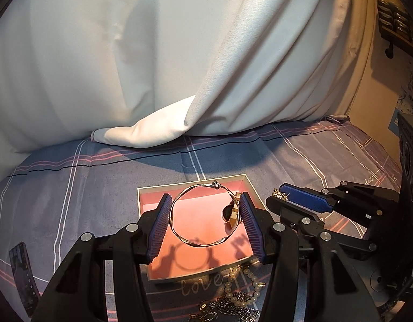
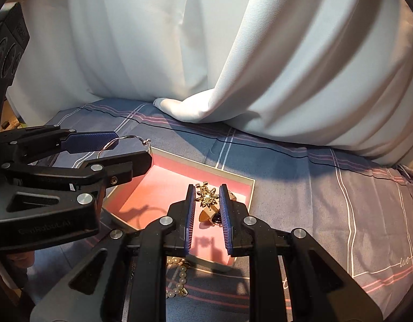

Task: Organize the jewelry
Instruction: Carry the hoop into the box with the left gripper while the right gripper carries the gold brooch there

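Note:
A thin twisted metal bangle (image 1: 199, 243) hangs over the pink tray (image 1: 141, 204), with my left gripper (image 1: 205, 198) shut on its two sides. Its shadow falls on the tray floor. To the right, my right gripper (image 1: 277, 196) is shut on a small gold flower brooch (image 1: 278, 193). In the right wrist view the brooch (image 2: 206, 197) sits between the blue pads of my right gripper (image 2: 206, 191), above the tray (image 2: 252, 190). My left gripper (image 2: 134, 147) with the bangle (image 2: 125, 137) is at the left. A gold piece with a dark stone (image 2: 210, 216) lies in the tray.
A pearl bracelet (image 1: 244, 287) and metal chains (image 1: 227, 308) lie on the checked grey bedsheet (image 1: 72, 187) in front of the tray. A phone (image 1: 21, 276) lies at the far left. White draped cloth (image 1: 179, 67) closes off the back.

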Demonstrator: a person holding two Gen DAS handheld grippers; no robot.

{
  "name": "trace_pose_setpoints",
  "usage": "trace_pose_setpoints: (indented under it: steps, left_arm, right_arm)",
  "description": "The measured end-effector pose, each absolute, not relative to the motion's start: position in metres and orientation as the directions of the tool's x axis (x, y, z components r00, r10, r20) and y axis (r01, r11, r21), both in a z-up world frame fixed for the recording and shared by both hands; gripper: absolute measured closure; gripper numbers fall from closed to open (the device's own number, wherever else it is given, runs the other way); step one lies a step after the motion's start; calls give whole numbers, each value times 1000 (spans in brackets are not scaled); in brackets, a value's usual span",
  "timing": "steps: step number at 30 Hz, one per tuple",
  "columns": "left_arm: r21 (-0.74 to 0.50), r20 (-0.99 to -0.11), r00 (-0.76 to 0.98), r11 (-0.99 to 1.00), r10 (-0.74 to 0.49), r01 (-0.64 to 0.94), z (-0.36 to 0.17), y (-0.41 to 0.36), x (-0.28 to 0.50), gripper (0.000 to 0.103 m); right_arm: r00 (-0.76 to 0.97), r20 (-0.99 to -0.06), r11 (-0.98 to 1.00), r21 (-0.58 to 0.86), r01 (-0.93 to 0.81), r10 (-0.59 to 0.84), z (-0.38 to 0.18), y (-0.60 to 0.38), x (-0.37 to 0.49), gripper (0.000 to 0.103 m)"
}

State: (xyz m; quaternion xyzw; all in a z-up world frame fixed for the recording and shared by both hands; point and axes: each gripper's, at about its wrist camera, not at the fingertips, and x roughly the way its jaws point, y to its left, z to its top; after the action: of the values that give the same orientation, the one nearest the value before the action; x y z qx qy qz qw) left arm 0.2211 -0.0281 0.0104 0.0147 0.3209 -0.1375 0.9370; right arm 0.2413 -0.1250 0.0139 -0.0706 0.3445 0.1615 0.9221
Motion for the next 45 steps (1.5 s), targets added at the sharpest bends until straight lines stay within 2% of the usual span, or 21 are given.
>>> trace_pose_setpoints:
  steps: [32,45]
  left_arm:
    - [-79,-732,651,974,-201,212,-44,-28,272,52]
    - [-92,-756,623,975,-202,204,-56,-28,279,52]
  right_arm:
    - [615,-759,938,-17,-347,214,-42,-118,275,84]
    - [580,-789,932,-23,-360,205,-59,-116,278,84]
